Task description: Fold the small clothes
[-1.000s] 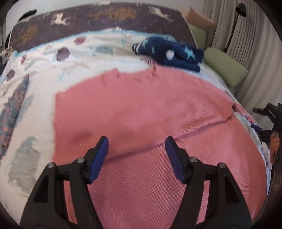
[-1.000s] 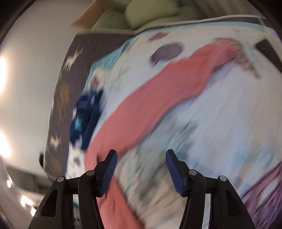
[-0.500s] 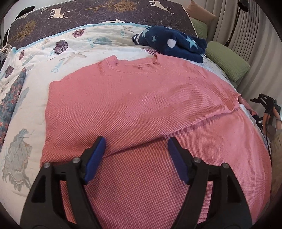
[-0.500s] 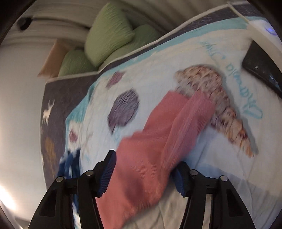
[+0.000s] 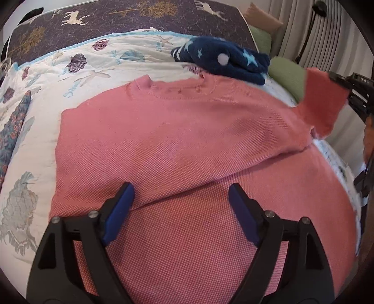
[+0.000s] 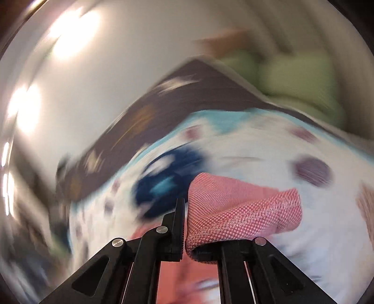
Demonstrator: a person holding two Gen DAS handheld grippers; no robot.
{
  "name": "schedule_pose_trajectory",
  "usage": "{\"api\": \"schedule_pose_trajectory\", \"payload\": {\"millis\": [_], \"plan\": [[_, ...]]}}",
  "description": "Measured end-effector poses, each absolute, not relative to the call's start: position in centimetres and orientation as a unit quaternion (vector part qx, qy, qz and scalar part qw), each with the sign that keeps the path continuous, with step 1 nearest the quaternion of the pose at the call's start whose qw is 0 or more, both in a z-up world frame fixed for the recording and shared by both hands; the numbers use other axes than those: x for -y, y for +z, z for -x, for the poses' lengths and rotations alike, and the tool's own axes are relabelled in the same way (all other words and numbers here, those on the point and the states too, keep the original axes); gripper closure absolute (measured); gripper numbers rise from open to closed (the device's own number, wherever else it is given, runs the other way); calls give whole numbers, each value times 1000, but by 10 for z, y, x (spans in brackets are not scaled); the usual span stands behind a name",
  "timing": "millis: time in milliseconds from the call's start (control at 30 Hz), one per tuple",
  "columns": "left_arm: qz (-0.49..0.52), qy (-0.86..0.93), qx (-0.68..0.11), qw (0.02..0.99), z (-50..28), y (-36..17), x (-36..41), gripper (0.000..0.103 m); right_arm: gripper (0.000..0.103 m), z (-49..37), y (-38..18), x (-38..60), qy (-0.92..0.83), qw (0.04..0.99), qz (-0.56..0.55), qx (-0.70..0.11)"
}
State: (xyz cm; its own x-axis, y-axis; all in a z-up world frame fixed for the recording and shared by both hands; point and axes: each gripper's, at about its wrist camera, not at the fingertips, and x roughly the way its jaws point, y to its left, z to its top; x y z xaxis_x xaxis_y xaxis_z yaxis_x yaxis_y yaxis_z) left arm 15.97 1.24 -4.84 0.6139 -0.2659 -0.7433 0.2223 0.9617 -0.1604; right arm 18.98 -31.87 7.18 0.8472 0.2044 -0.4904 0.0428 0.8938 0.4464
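Two grippers work over a bed. At the bottom of the left wrist view, the left gripper [image 5: 180, 198] hangs over a pink waffle-knit shirt [image 5: 177, 145], its blue-padded fingers [image 5: 119, 210] spreading wider apart with only flat cloth below them and nothing pinched. The shirt lies spread across the middle of the frame on a white seashell-print quilt [image 5: 35, 121], with a diagonal fold line running from lower left to middle right and the neckline toward the top. At the middle right, one sleeve [image 5: 323, 103] is lifted off the bed, and the right gripper [image 5: 350, 91] has it at the edge of the frame. In the right wrist view, heavily blurred, that gripper's fingers [image 6: 178, 224] are clamped together on the sleeve end, which bulges out to the right of them. Beyond the neckline, at upper centre of the left view, a folded navy garment with pale stars [image 5: 222, 59] rests on the quilt. Farther back runs a dark purple bedspread with deer figures [image 5: 131, 21], and green pillows [image 5: 285, 74] sit at upper right.
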Motion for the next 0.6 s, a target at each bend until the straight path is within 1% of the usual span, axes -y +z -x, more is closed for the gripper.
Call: {"api": "schedule_pose_trajectory", "payload": {"millis": [33, 67, 133, 200, 233, 267, 333, 400, 433, 467, 500, 600], "plan": [[41, -139, -414, 899, -159, -46, -17, 20, 96, -192, 72, 287, 67, 938, -189, -284], [58, -140, -410, 899, -157, -43, -22, 20, 93, -193, 66, 255, 94, 936, -151, -302], [94, -148, -406, 897, -156, -40, -33, 20, 92, -193, 38, 189, 154, 917, -72, -362], [132, -159, -411, 888, -156, -38, -42, 20, 92, -187, 9, 150, 172, 902, -10, -397], [143, -164, -412, 885, -157, -37, -45, 20, 92, -185, 0, 143, 174, 897, 2, -406], [151, -169, -412, 882, -158, -35, -46, 20, 92, -184, -8, 139, 177, 892, 5, -416], [150, -173, -408, 884, -161, -31, -43, 20, 87, -184, -16, 143, 183, 881, -12, -436], [144, -180, -403, 886, -164, -27, -37, 20, 70, -179, -14, 153, 196, 878, -41, -435], [143, -186, -401, 886, -166, -24, -33, 20, 64, -174, -12, 159, 203, 878, -52, -429], [142, -191, -400, 885, -167, -23, -29, 20, 54, -170, -10, 164, 204, 880, -57, -425], [139, -196, -399, 885, -168, -21, -25, 20, 51, -165, -9, 171, 202, 882, -66, -421], [117, -207, -398, 886, -172, -18, -6, 20, 50, -146, -2, 197, 202, 880, -116, -413]]}}
